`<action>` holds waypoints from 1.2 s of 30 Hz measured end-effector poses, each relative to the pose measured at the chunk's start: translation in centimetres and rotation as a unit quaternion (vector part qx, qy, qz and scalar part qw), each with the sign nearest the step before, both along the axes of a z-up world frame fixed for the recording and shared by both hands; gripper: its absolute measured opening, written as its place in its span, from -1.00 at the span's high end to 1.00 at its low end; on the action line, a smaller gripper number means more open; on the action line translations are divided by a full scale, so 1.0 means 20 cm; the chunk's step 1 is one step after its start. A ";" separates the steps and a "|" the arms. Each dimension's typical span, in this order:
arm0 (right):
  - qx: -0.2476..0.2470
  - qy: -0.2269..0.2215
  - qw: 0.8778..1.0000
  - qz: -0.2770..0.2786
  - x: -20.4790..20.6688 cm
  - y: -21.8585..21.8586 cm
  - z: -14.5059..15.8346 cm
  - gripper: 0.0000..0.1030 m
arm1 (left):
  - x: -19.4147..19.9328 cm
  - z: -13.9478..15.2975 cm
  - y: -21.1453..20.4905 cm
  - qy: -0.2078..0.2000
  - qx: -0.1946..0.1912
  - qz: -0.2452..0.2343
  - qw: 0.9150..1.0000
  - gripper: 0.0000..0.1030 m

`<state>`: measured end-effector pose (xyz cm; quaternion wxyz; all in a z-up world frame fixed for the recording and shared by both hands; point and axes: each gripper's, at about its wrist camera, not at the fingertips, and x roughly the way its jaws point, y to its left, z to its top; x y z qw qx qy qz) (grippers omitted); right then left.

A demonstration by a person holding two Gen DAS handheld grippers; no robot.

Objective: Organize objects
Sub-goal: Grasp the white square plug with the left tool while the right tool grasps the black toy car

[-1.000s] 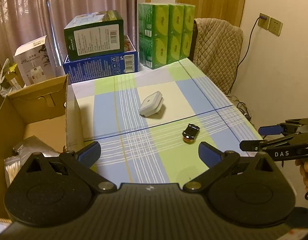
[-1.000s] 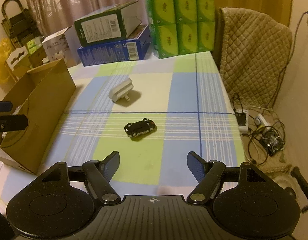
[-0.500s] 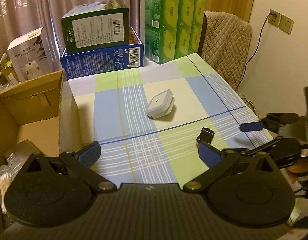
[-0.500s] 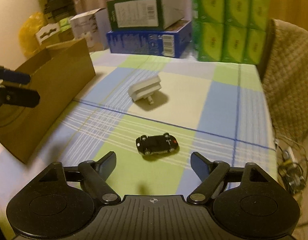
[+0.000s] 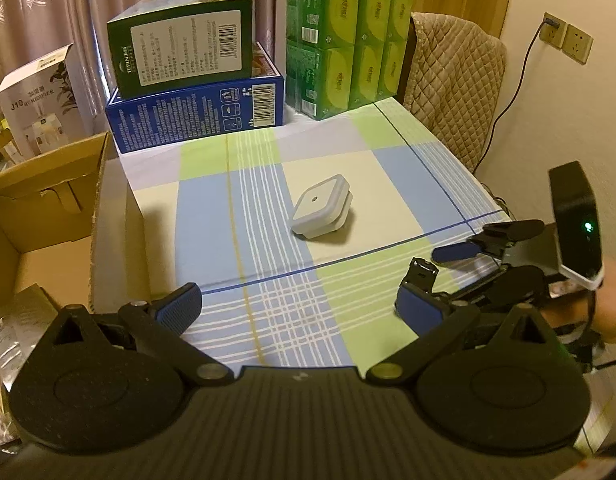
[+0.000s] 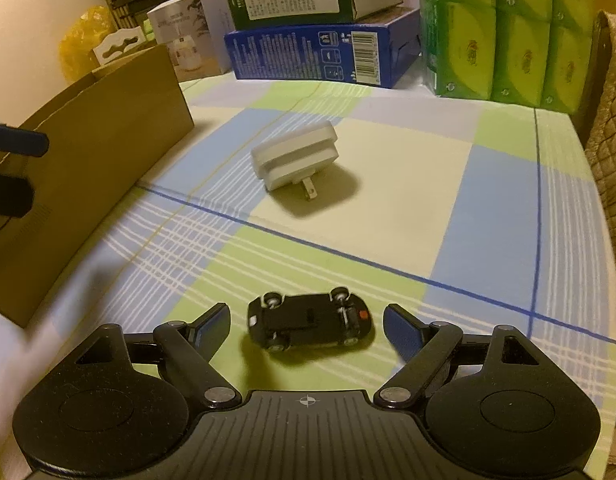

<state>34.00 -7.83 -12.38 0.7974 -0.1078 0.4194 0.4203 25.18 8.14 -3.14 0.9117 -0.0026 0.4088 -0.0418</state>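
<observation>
Change since earlier: right tool (image 6: pixel 306 326) has advanced; small black toy car (image 6: pixel 309 326), lying wheels-up on the checked bench cloth (image 6: pixel 408 184), now sits between its spread fingers, untouched.
Left tool (image 5: pixel 295 304): fingers apart, empty, near brown cardboard box (image 5: pixel 47 216).
White plug adapter (image 6: pixel 295 156): mid-bench, untouched.
Meaning: car grasp looks imminent.

A dark green box (image 5: pixel 181 42) rests on a blue box (image 5: pixel 195 116) at the table's far end, beside stacked green tissue packs (image 5: pixel 344 36); a quilted cover (image 5: pixel 456 92) drapes a chair, near wall sockets (image 5: pixel 566 38)
</observation>
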 end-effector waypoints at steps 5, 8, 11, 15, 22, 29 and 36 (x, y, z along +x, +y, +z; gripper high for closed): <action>-0.004 -0.013 1.000 0.010 -0.02 0.01 -0.01 -0.36 | 0.01 -0.01 0.00 0.000 -0.002 0.001 1.000 -0.98; -0.002 -0.012 1.000 0.000 -0.03 -0.01 -0.01 -0.23 | 0.02 -0.02 -0.01 0.003 -0.003 0.004 1.000 -0.98; -0.001 -0.022 0.999 -0.024 -0.04 -0.03 0.03 -0.23 | 0.04 -0.02 -0.02 0.004 -0.005 0.004 1.000 -0.98; -0.018 -0.050 0.996 -0.072 -0.04 -0.06 0.13 -0.23 | 0.10 0.00 -0.03 0.003 -0.005 0.003 1.000 -0.98; 0.002 -0.061 0.987 -0.149 0.01 -0.11 0.34 -0.23 | 0.34 -0.02 -0.03 0.010 -0.030 0.001 0.999 -0.98; -0.003 -0.066 0.985 -0.159 0.02 -0.12 0.36 -0.23 | 0.64 -0.13 -0.03 0.038 -0.059 -0.016 0.997 -0.91; -0.003 -0.057 0.985 -0.162 0.04 -0.13 0.32 -0.23 | 0.81 -0.31 -0.02 0.074 -0.072 -0.030 0.994 -0.68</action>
